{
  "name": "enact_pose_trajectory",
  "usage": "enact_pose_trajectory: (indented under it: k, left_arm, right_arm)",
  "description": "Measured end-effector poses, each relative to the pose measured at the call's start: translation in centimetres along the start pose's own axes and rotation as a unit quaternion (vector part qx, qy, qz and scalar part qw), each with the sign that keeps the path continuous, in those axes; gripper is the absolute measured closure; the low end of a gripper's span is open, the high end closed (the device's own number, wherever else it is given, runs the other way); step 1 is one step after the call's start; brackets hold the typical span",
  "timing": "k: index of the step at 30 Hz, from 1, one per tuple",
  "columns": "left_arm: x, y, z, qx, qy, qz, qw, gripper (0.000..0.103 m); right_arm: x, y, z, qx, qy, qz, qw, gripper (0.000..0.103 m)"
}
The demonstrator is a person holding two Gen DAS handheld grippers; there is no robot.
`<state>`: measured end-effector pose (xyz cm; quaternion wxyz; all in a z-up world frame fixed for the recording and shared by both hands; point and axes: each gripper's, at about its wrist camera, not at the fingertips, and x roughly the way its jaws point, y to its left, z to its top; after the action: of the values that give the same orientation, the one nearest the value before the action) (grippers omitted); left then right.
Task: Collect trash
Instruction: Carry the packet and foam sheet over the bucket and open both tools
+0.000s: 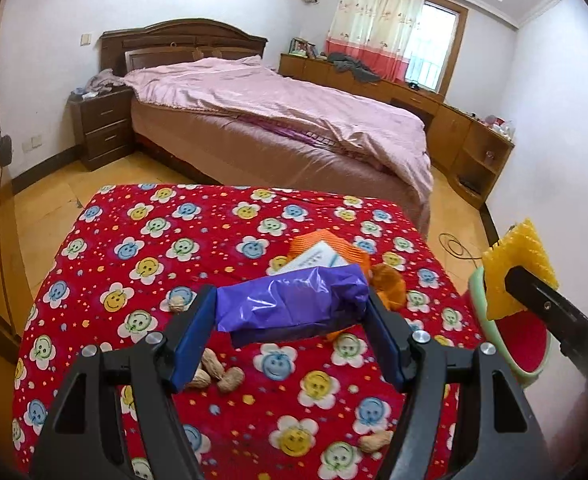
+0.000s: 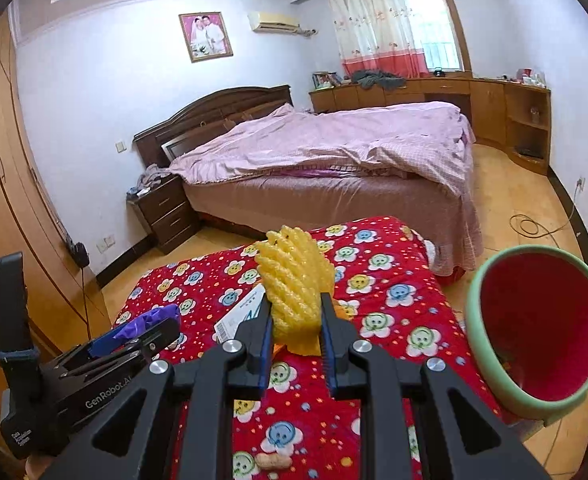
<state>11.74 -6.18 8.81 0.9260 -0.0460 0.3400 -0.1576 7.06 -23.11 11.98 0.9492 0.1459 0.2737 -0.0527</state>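
Observation:
My left gripper (image 1: pixel 290 300) is shut on a crumpled purple plastic bag (image 1: pixel 313 284), held above the red smiley-flower cloth (image 1: pixel 134 240) of the table. My right gripper (image 2: pixel 297 306) is shut on a yellow foam net (image 2: pixel 290 276), also lifted off the cloth. A green bin with a red inside (image 2: pixel 505 392) tilts open at the table's right side, just right of the right gripper. In the left wrist view the foam net (image 1: pixel 517 264) hangs in front of the bin's rim (image 1: pixel 479 292). The left gripper (image 2: pixel 150 332) appears at lower left in the right wrist view.
On the cloth lie an orange wrapper (image 1: pixel 333 244), a white card (image 1: pixel 313 258), an orange peel (image 1: pixel 389 280) and several peanut shells (image 1: pixel 214 372). Beyond the table stand a pink-covered bed (image 1: pixel 274 120), a nightstand (image 1: pixel 102 128) and wooden cabinets (image 1: pixel 473 140).

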Motion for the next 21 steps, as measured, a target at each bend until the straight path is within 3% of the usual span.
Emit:
enact_pose_trajectory:
  k: [10, 21]
  left_arm:
    - [-1.9, -4.2, 0.0, 0.036, -0.012, -0.021, 0.9991, 0.031]
    - [-0.7, -10.1, -0.5, 0.081, -0.001, -0.048, 0.9956, 0.031]
  right_arm:
    - [-3.9, -3.1, -0.2, 0.021, -0.026, -0.017, 0.999, 0.081]
    - [-6.5, -8.7, -1.1, 0.068, -0.034, -0.042, 0.996, 0.081]
